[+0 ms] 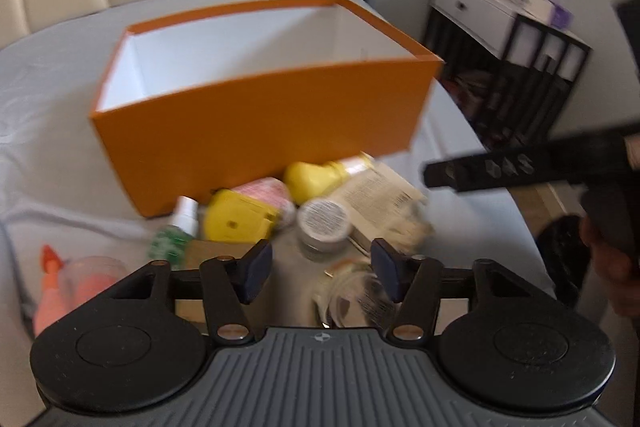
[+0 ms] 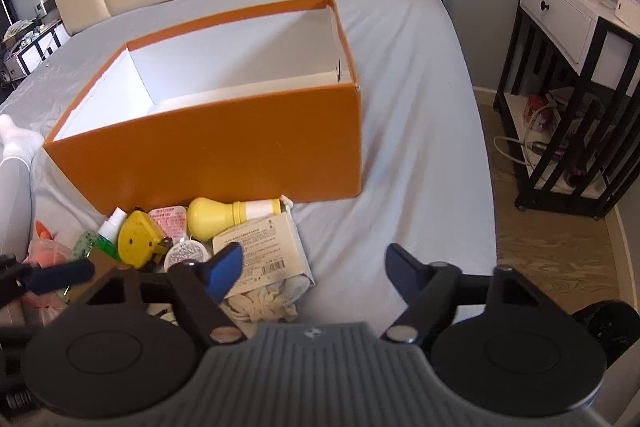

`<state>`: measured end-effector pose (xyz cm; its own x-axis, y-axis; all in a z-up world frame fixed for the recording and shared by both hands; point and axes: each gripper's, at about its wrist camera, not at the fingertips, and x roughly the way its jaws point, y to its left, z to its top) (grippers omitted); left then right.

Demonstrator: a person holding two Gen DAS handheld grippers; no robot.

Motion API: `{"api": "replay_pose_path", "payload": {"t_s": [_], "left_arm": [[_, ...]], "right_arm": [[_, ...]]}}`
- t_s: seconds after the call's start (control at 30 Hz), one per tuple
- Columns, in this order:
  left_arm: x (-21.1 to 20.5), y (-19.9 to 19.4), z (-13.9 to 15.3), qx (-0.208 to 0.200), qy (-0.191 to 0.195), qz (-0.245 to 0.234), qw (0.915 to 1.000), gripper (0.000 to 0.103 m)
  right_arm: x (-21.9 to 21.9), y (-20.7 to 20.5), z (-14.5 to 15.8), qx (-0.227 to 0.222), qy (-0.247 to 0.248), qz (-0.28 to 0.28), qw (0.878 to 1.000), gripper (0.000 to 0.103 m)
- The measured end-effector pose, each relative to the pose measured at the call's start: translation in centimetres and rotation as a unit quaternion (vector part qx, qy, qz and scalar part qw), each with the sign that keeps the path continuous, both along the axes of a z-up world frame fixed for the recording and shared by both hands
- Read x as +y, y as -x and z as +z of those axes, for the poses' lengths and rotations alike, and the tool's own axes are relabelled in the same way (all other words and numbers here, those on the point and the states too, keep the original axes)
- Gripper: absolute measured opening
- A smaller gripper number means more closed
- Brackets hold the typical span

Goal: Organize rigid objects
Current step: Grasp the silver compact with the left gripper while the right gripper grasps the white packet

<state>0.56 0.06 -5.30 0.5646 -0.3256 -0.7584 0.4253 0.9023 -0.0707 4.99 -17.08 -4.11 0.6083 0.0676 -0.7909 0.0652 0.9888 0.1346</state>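
My left gripper (image 1: 320, 273) hangs over the clutter, jaws apart, nothing between them. One tall orange cardboard box (image 2: 224, 147) with a white inside stands on the grey bed (image 2: 420, 131); no contents show in it. Just in front lie one green spray bottle (image 2: 102, 237), one yellow tape measure (image 2: 138, 237), one yellow bulb-shaped bottle (image 2: 224, 217), one white printed carton (image 2: 264, 253). My right gripper (image 2: 314, 269), jaws apart, empty.
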Motion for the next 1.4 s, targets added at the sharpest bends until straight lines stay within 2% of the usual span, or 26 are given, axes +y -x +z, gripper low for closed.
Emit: {"api": "replay_pose_path", "payload": {"t_s": [0.07,0.27,0.53,0.73,0.87,0.93,1.17,1.27,1.3,1.4], "left_arm": [[-0.8,0.3,-0.5,0.005,-0.006,-0.020,0.9998,0.087],[-2.2,0.6,-2.1,0.030,-0.034,-0.054,0.9975,0.094],[-3.1,0.7,-4.2,0.040,-0.070,-0.075,0.9939,0.094],[-2.2,0.0,-4.3,0.058,-0.041,-0.069,0.9951,0.089],[-1.9,-0.1,-4.2,0.055,-0.041,-0.067,0.9954,0.089],[-1.8,-0.2,-4.0,0.054,-0.043,-0.072,0.9951,0.089],[-1.3,-0.5,-4.0,0.048,-0.036,-0.081,0.9949,0.089],[-0.9,-0.3,-4.0,0.047,-0.034,-0.082,0.9950,0.089],[-0.8,-0.2,-4.0,0.047,-0.034,-0.081,0.9950,0.089],[-0.6,-0.3,-4.1,0.049,-0.031,-0.076,0.9954,0.089]], "right_arm": [[0.0,-0.2,-0.3,0.011,-0.004,0.001,1.000,0.073],[0.4,-0.6,-1.4,0.035,0.004,0.014,0.999,0.073],[1.4,-1.3,-2.0,0.051,0.010,0.037,0.998,0.074],[2.9,-2.0,-2.7,0.054,0.039,0.073,0.995,0.074],[4.0,-2.9,-3.1,0.056,0.048,0.107,0.991,0.075],[4.7,-3.4,-3.5,0.063,0.062,0.120,0.989,0.082],[5.3,-5.3,-4.7,0.074,0.075,0.135,0.985,0.083],[5.7,-5.9,-4.9,0.074,0.081,0.144,0.983,0.078],[5.7,-6.0,-4.9,0.074,0.074,0.150,0.983,0.070],[5.8,-5.8,-4.7,0.074,0.072,0.156,0.982,0.069]]}}
